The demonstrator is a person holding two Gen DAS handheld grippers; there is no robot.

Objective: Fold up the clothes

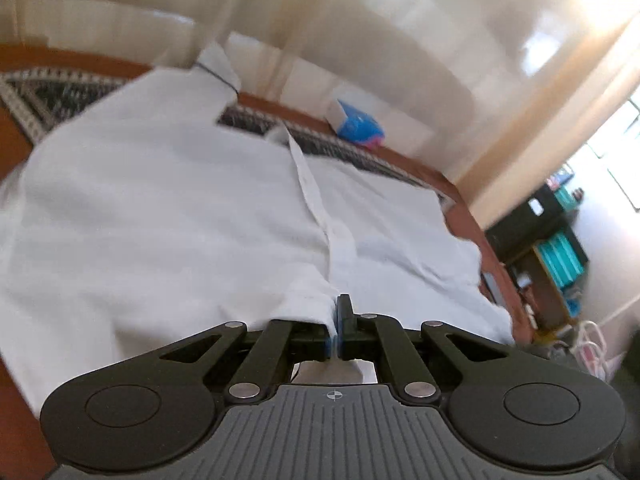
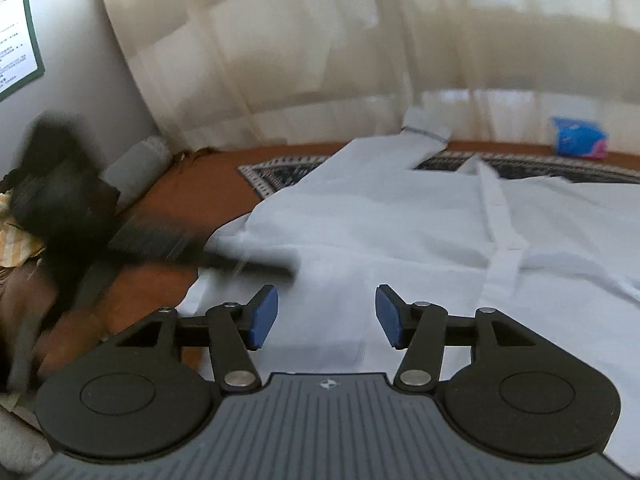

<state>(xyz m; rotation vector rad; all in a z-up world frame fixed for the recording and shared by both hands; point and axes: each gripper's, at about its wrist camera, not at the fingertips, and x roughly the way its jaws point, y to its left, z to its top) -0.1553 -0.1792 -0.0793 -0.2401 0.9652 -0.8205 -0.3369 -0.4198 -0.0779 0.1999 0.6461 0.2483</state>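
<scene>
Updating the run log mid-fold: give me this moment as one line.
task: fold clothes | left gripper: shut on white shirt hem | right gripper: open above shirt | fold: not yet made

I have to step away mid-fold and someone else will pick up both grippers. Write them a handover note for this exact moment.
Left gripper: shut on a fold of the white button-front cotton shirt, near its placket at the closest edge.
Right gripper: open, holding nothing, hovering over the shirt's near part.
The shirt lies spread front-up across the patterned black-and-white rug on the brown floor, one sleeve reaching toward the cream curtains.
Done: shirt laid out; no completed fold visible.
Left: fold sleeves and sides inward, then fold the body.
</scene>
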